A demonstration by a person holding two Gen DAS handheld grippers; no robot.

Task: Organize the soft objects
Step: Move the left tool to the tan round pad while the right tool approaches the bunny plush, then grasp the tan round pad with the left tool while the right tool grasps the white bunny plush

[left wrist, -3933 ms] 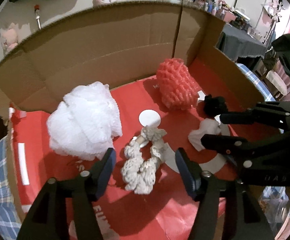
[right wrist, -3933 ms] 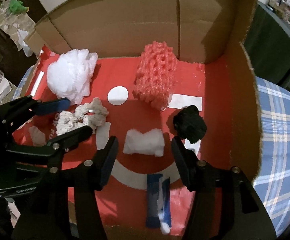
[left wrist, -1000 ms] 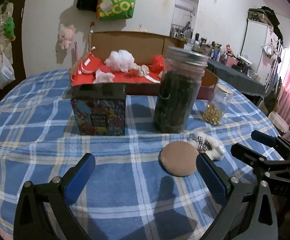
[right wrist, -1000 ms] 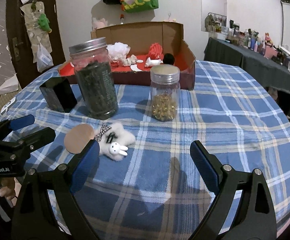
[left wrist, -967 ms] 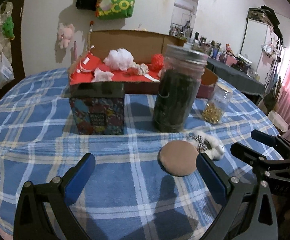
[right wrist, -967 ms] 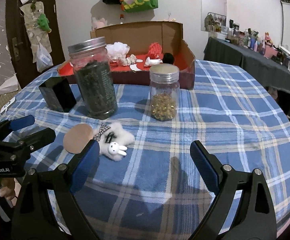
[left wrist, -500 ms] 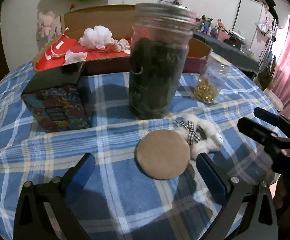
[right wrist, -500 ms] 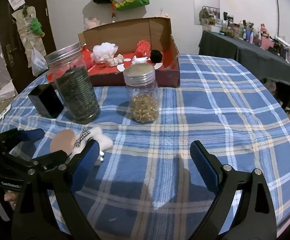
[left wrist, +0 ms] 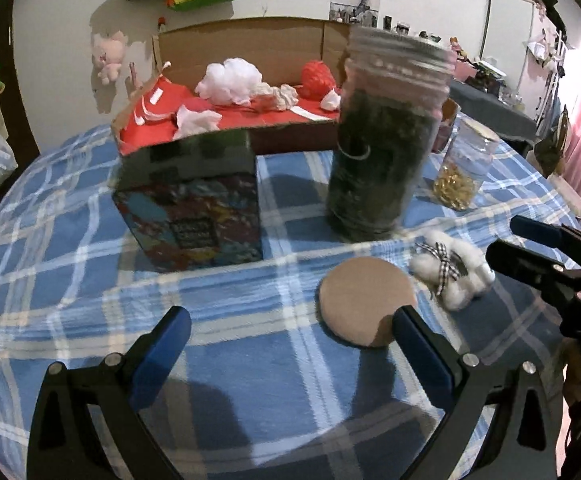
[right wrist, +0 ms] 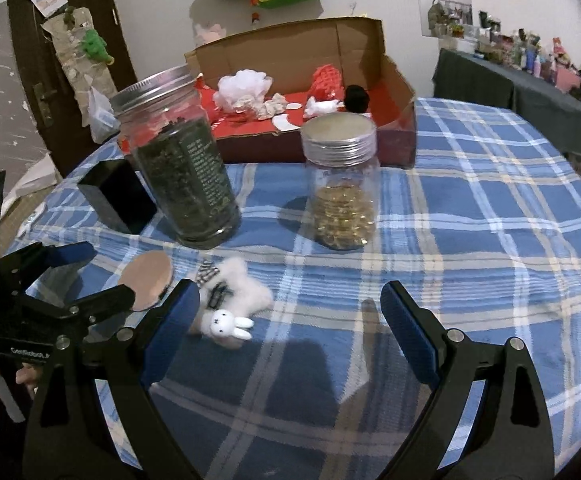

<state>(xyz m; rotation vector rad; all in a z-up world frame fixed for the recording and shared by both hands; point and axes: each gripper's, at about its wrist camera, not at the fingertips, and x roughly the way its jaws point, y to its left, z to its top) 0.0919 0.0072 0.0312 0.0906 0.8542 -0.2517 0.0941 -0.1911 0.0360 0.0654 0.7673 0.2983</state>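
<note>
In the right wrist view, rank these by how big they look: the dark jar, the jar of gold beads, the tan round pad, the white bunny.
Largest to smallest as they appear:
1. dark jar
2. jar of gold beads
3. white bunny and tan round pad: look alike; the pad is partly hidden, so unranked.

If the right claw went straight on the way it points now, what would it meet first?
Most likely the bare checked tablecloth: the open right claw frames nothing. The plush rabbit lies by its left finger, probably just off that line.

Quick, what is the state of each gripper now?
Left gripper: open, holding nothing.
Right gripper: open, holding nothing.
</note>
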